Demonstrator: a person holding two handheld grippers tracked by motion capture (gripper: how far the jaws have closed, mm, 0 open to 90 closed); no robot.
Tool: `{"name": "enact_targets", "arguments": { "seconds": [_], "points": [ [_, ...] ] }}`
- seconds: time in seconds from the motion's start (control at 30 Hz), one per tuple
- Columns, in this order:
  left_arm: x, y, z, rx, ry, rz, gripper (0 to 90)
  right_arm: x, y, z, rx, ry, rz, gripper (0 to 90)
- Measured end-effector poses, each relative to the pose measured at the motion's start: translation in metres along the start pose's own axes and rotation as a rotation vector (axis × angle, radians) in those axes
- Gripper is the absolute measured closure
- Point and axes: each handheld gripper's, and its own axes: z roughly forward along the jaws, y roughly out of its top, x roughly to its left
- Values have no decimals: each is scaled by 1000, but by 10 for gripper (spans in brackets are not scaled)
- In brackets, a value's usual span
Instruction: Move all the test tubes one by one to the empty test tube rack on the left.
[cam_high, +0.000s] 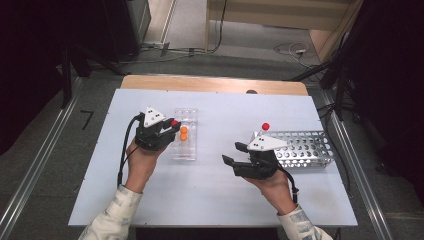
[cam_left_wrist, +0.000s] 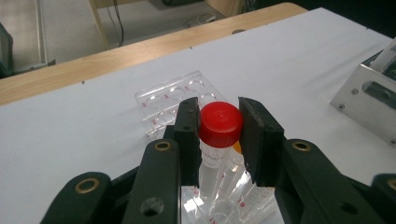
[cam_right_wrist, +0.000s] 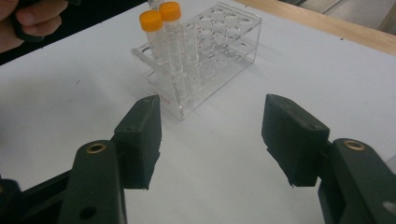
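Observation:
My left gripper (cam_high: 172, 129) is shut on a red-capped clear tube (cam_high: 174, 123), gripping it by the cap (cam_left_wrist: 221, 122). The tube stands upright with its lower end down in a clear plastic rack (cam_left_wrist: 168, 100). That rack (cam_high: 186, 150) sits left of the table's centre and carries two orange-capped tubes (cam_high: 183, 133). In the right gripper view the orange-capped tubes (cam_right_wrist: 161, 28) stand at one end of the clear rack (cam_right_wrist: 219, 51). My right gripper (cam_right_wrist: 212, 105) is open with nothing between its jaws and points toward the rack from some distance; in the high view the right gripper (cam_high: 234, 153) is near the table's centre.
A perforated metal rack (cam_high: 305, 149) lies right of my right hand, with another red-capped tube (cam_high: 265, 126) upright at its left end. Its metal corner (cam_left_wrist: 369, 98) edges into the left gripper view. A wooden strip (cam_high: 210, 84) borders the table's far side.

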Motion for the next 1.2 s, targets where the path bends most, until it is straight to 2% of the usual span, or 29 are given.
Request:
{"name": "enact_targets", "arguments": {
  "seconds": [0.27, 0.37, 0.5, 0.63, 0.83, 1.0, 1.2],
  "points": [
    [4, -6, 3, 20, 2, -35, 681, -1, 0, -1, -1, -5, -1, 361],
    [4, -5, 2, 15, -1, -44, 618, -1, 0, -2, 0, -5, 3, 354],
    [7, -3, -4, -10, -18, -78, 556, -3, -1, -3, 0, -13, 0, 336],
    [9, 0, -12, -32, -28, -109, 400, -7, -1, -6, -9, -29, 13, 316],
    [13, 0, -17, -31, -31, -134, 263, -22, -6, -15, -14, -109, 35, 267],
    [12, 0, -20, -39, -18, -141, 214, -35, -11, -22, -19, -189, 39, 252],
    [13, 0, -20, -39, -15, -151, 196, -52, -17, -26, -24, -279, 70, 249]
  ]
}}
